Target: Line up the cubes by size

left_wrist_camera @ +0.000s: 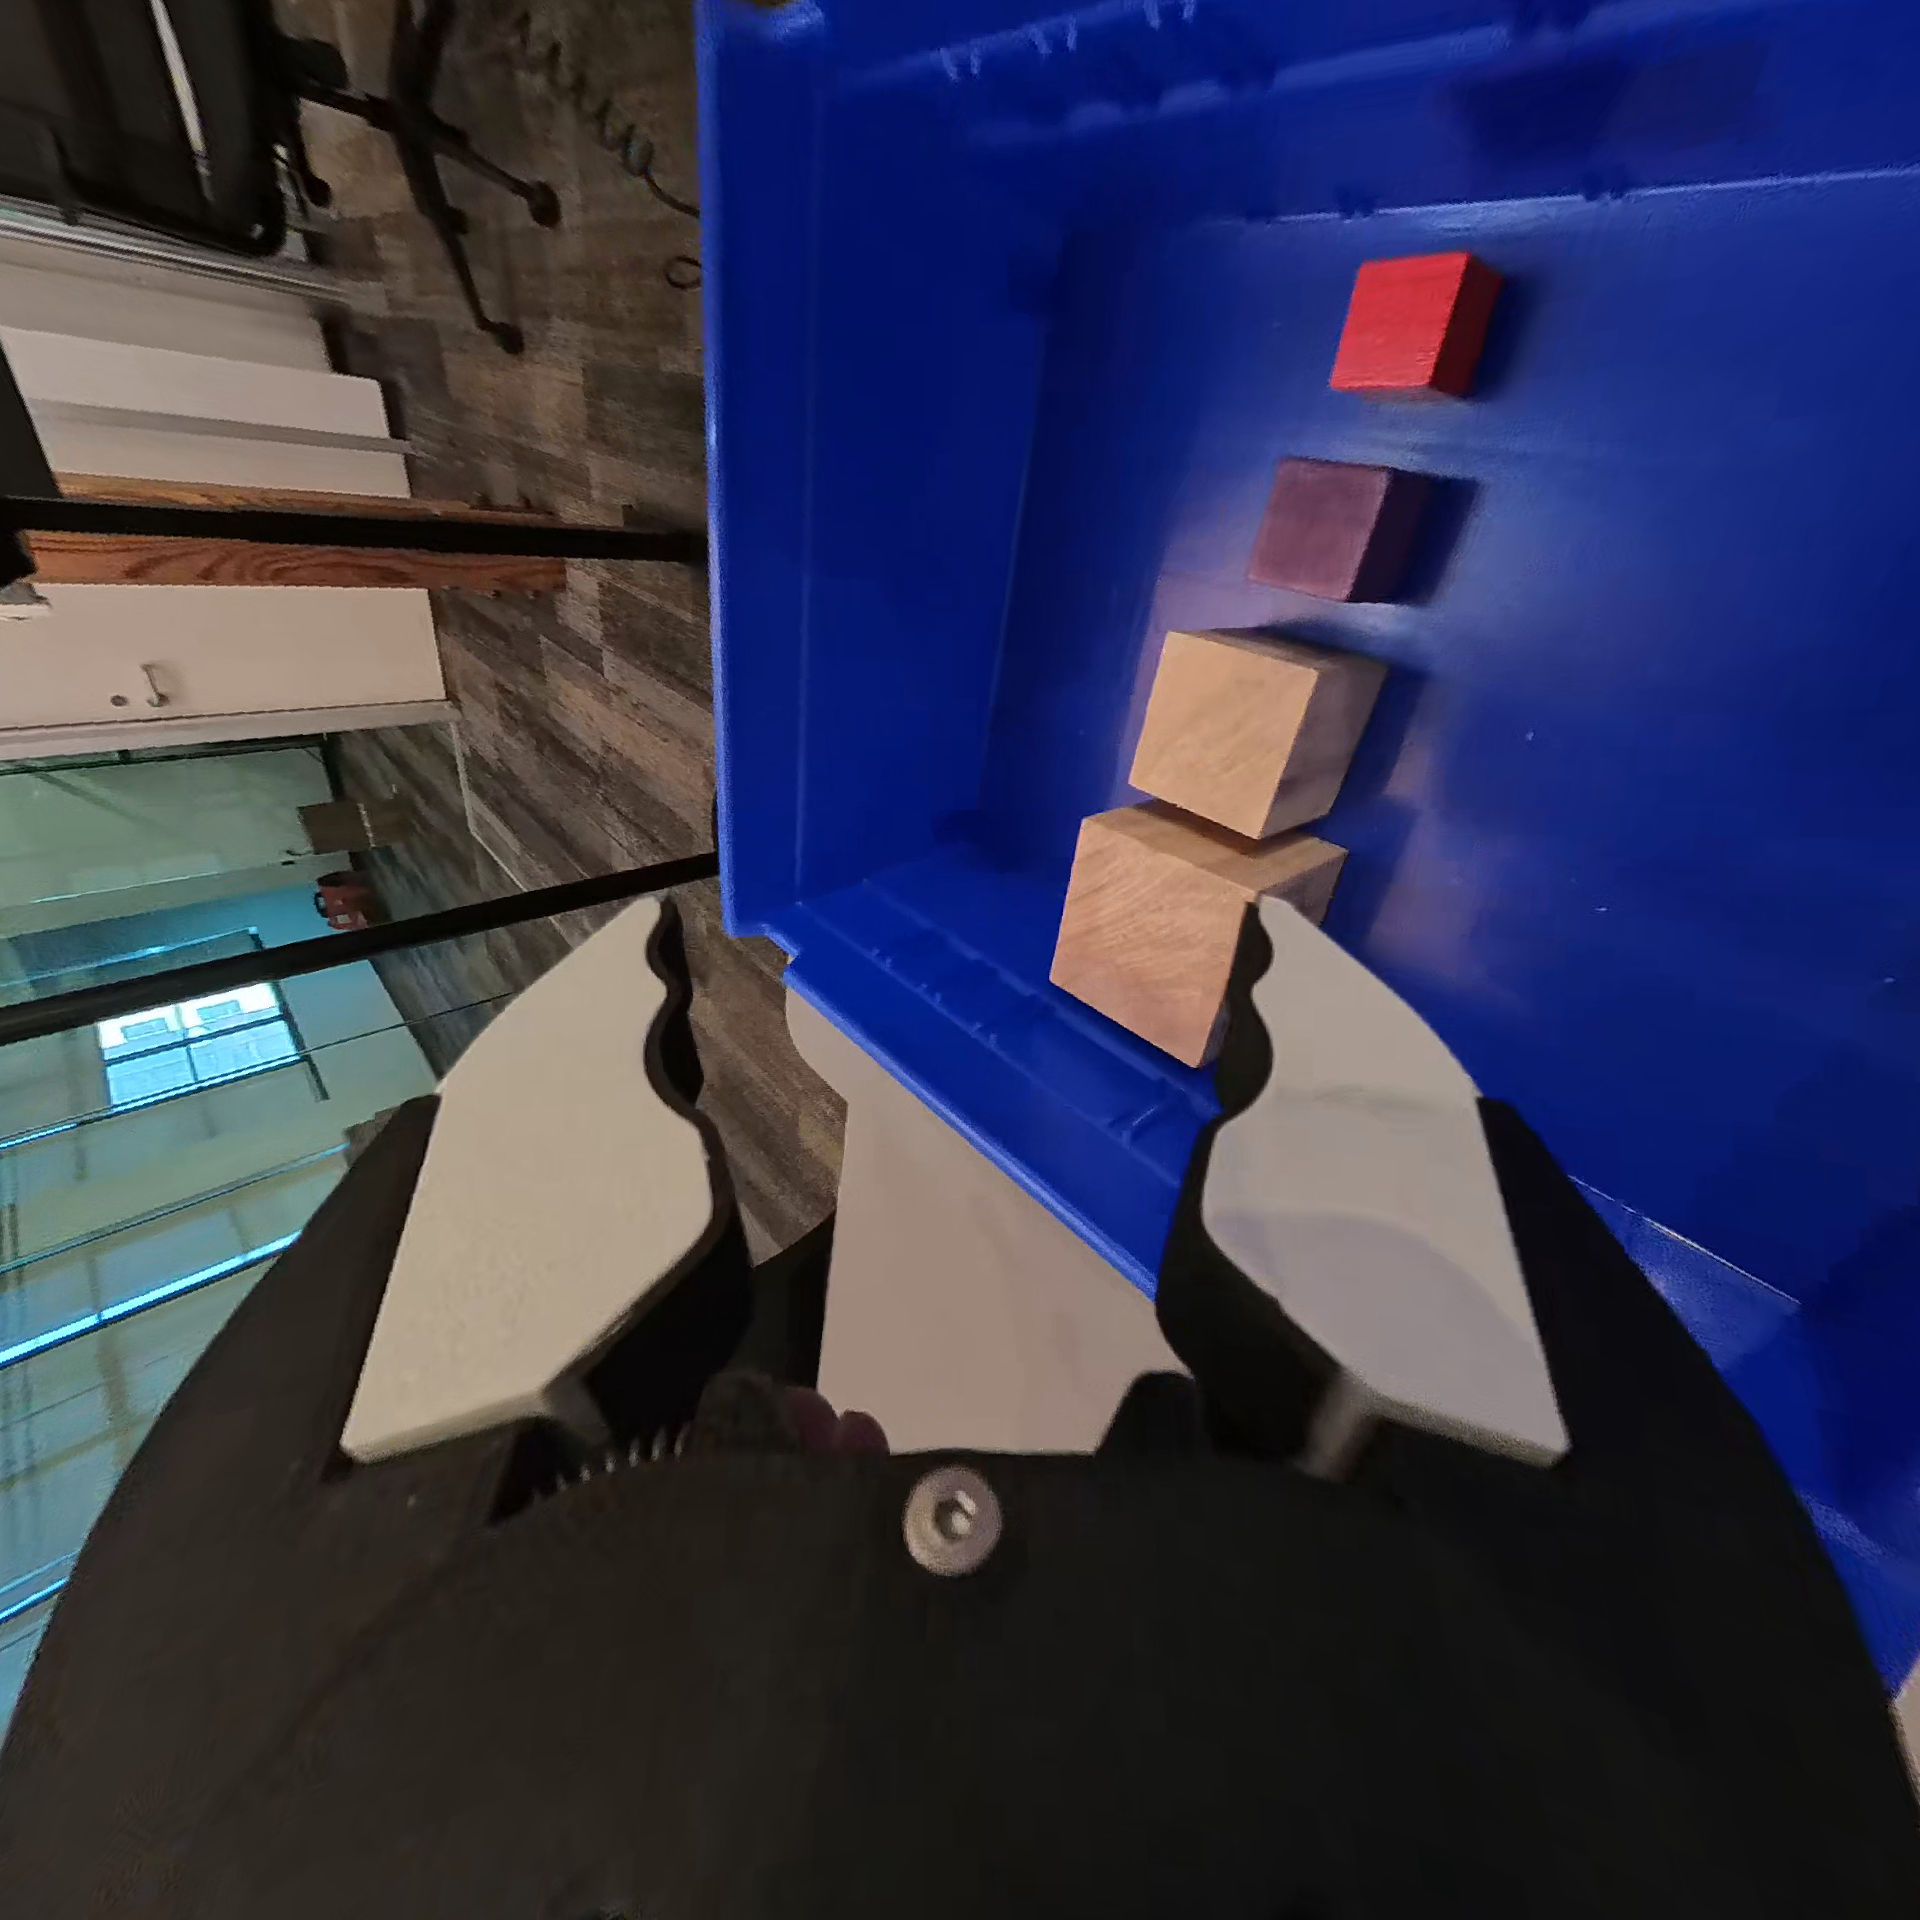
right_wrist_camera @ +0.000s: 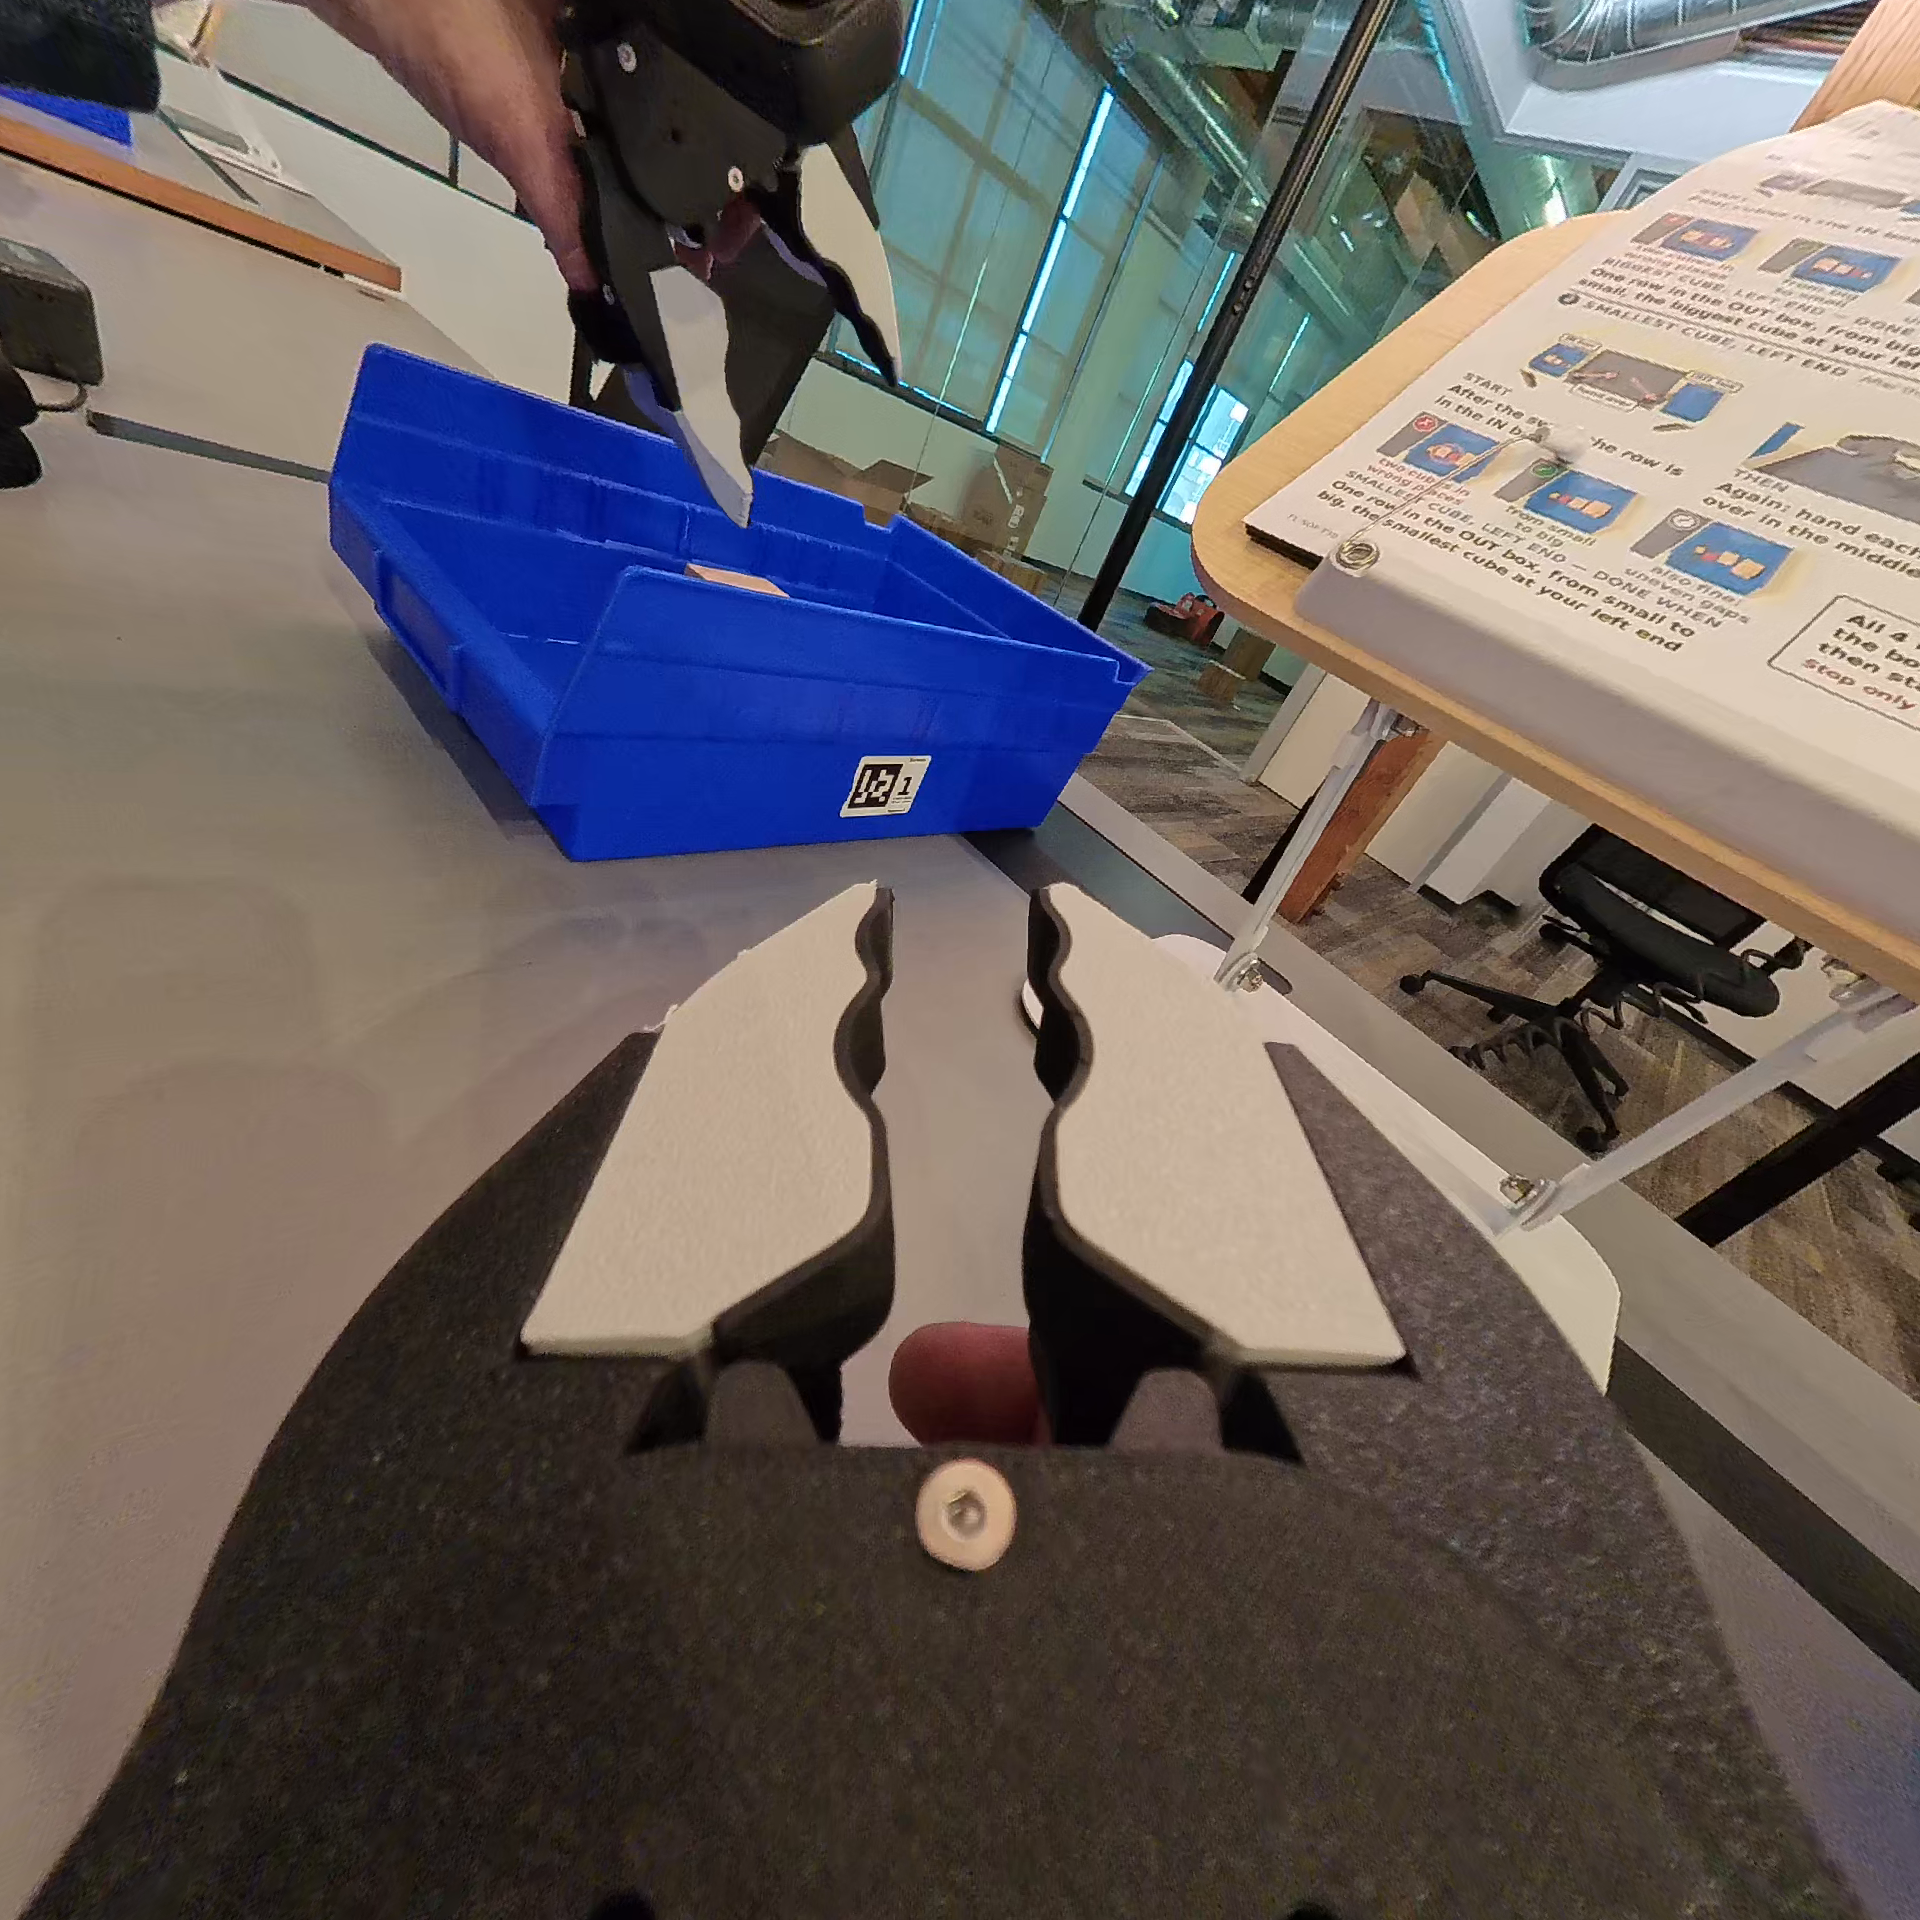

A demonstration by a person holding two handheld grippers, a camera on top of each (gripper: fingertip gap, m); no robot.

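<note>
The left gripper (left_wrist_camera: 961, 977) stands wide open, empty, beside the largest wooden cube (left_wrist_camera: 1148, 945) at the near end of the row in the blue bin (left_wrist_camera: 883, 520). Lift straight; avoid nudging neighbours. The right gripper (right_wrist_camera: 961, 925) idles, narrow and empty.

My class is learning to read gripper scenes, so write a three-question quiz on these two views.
1. How many cubes lie in the bin?
2. True or false: the left gripper grips a cube.
3. Which cube sits farthest from the left gripper: A red, B purple, C wooden?

Key: 1. Four: red cube, purple cube, two wooden cubes. 2. False; its jaws stand wide open. 3. A.
</note>
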